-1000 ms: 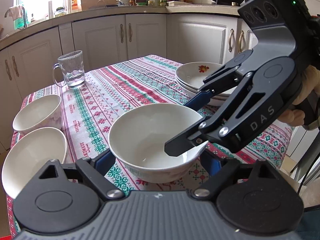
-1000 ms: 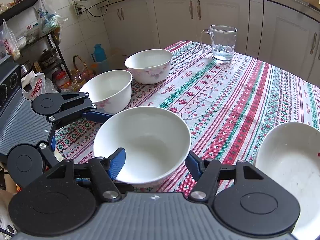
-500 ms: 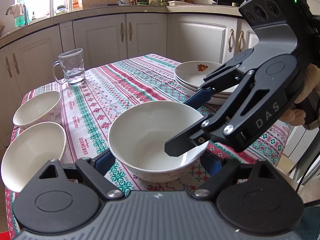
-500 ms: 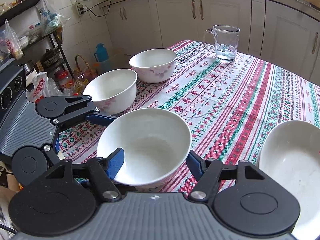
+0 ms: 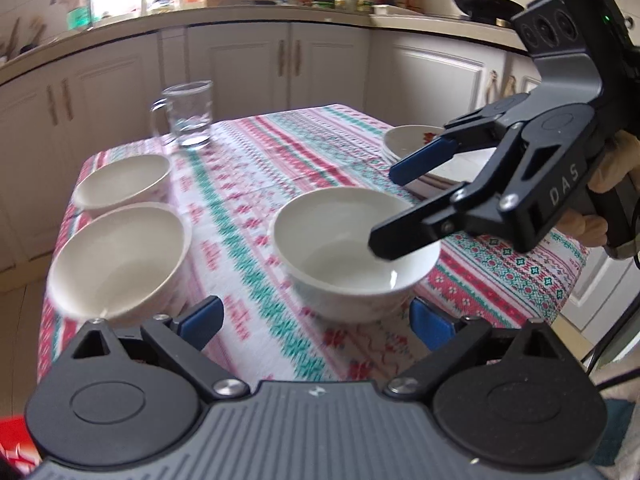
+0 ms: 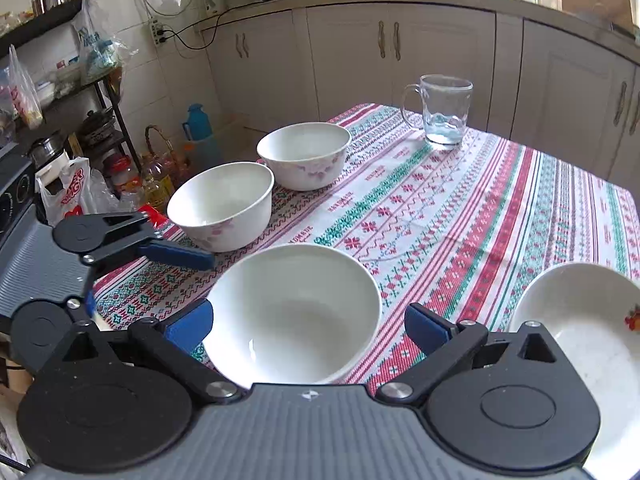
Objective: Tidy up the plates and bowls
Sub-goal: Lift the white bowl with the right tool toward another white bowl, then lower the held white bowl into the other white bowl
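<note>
A white bowl [image 5: 352,248] [image 6: 294,312] stands on the patterned tablecloth near the table's front edge. My right gripper [image 6: 308,326] is open, its blue-padded fingers either side of this bowl without touching it; it also shows in the left wrist view [image 5: 394,208] over the bowl's right rim. My left gripper [image 5: 316,322] is open and empty, just in front of the bowl. Two more white bowls [image 6: 222,204] [image 6: 304,154] stand side by side at the table's left. A stack of white plates [image 5: 424,152] [image 6: 588,320] lies at the right.
A glass mug [image 6: 442,110] with some water stands at the far side of the table [image 6: 500,208]. White cabinets ring the room. A shelf, bottles and bags [image 6: 80,184] crowd the floor beyond the table's left edge.
Both grippers have drawn back from the near bowl. The left gripper, which straddled it, has swung left and now sits in front of it. The bowl stays on the table.
</note>
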`<act>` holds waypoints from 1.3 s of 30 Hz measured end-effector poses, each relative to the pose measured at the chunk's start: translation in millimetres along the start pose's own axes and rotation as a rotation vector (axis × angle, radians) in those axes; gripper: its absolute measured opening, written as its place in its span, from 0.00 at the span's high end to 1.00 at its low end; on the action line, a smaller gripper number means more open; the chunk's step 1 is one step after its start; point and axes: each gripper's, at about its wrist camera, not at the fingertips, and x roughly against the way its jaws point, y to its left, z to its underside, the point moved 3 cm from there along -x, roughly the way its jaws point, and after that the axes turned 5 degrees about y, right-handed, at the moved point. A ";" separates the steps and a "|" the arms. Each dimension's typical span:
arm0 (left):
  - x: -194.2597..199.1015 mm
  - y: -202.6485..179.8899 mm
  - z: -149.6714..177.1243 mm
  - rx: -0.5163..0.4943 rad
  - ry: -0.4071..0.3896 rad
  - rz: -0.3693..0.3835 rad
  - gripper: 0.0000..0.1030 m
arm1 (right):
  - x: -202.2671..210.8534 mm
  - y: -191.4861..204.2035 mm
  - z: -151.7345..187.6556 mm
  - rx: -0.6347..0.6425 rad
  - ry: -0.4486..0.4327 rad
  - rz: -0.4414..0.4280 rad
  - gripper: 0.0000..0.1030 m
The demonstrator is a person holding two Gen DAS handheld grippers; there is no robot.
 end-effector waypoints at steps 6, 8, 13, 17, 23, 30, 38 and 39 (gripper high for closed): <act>15.6 29.2 11.4 0.103 0.007 -0.058 0.04 | -3.2 14.3 -11.6 0.058 0.004 -0.008 0.00; 20.6 40.1 14.7 0.117 -0.004 -0.088 0.04 | -4.3 20.2 -17.0 0.081 0.004 -0.013 0.00; 21.0 62.2 20.2 0.125 0.003 -0.178 0.04 | -12.5 34.7 -32.5 0.138 0.017 -0.023 0.00; 20.8 77.3 23.3 0.145 0.001 -0.169 0.04 | -23.8 42.3 -45.1 0.167 0.036 -0.033 0.00; 18.6 83.1 19.0 0.073 -0.037 -0.238 0.04 | -47.1 47.8 -65.8 0.178 0.058 -0.041 0.00; 10.7 96.9 14.8 0.076 -0.054 -0.225 0.04 | -72.6 52.1 -85.5 0.170 0.072 -0.059 0.00; 2.2 104.2 12.2 0.060 -0.063 -0.200 0.05 | -100.3 54.5 -100.3 0.168 0.107 -0.078 0.04; 1.7 105.0 11.8 0.061 -0.064 -0.197 0.06 | -103.5 55.2 -101.5 0.170 0.111 -0.080 0.05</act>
